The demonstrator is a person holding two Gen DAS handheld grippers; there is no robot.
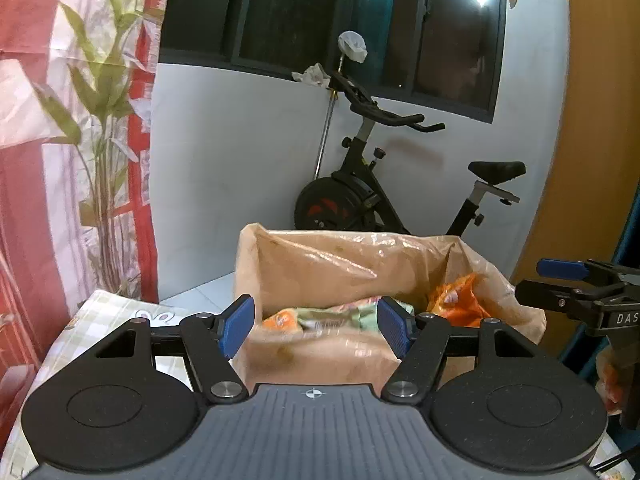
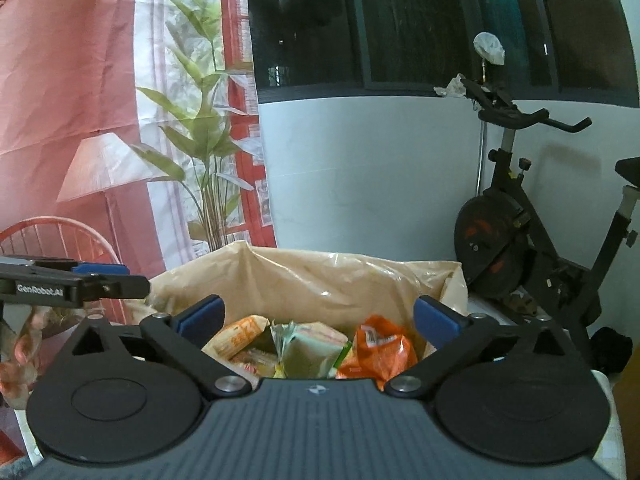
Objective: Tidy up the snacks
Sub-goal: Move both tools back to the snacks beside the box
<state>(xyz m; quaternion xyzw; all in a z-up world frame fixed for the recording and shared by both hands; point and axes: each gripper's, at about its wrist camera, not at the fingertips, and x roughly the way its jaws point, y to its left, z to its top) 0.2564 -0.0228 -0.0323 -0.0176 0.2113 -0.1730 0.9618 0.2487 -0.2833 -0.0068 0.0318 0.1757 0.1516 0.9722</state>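
Left gripper point(image 1: 316, 322): tilted slightly downward toward the near wall of the bag-lined box point(image 1: 320, 356), blue pads point(image 1: 239, 324) apart about halfway, nothing between them, nothing touched. Right gripper point(image 2: 318, 318): pointed a little downward over the box's near edge, jaws spread wide, empty, pads clear of the plastic rim on both sides.

Inside the box: orange snack packet point(image 2: 378, 350) at the right, green packet point(image 2: 310, 350) in the middle, pale orange-printed packet point(image 2: 240, 336) at the left, all lying below the rim. Liner plastic point(image 2: 340, 280) standing up crumpled along the far wall and corners.

Box resting on a patterned cloth-covered surface point(image 1: 116, 312). Beyond: white wall point(image 1: 240, 160), printed curtain point(image 1: 60, 120) to the left, exercise bike point(image 1: 384, 184) behind and to the right, well apart from the box.
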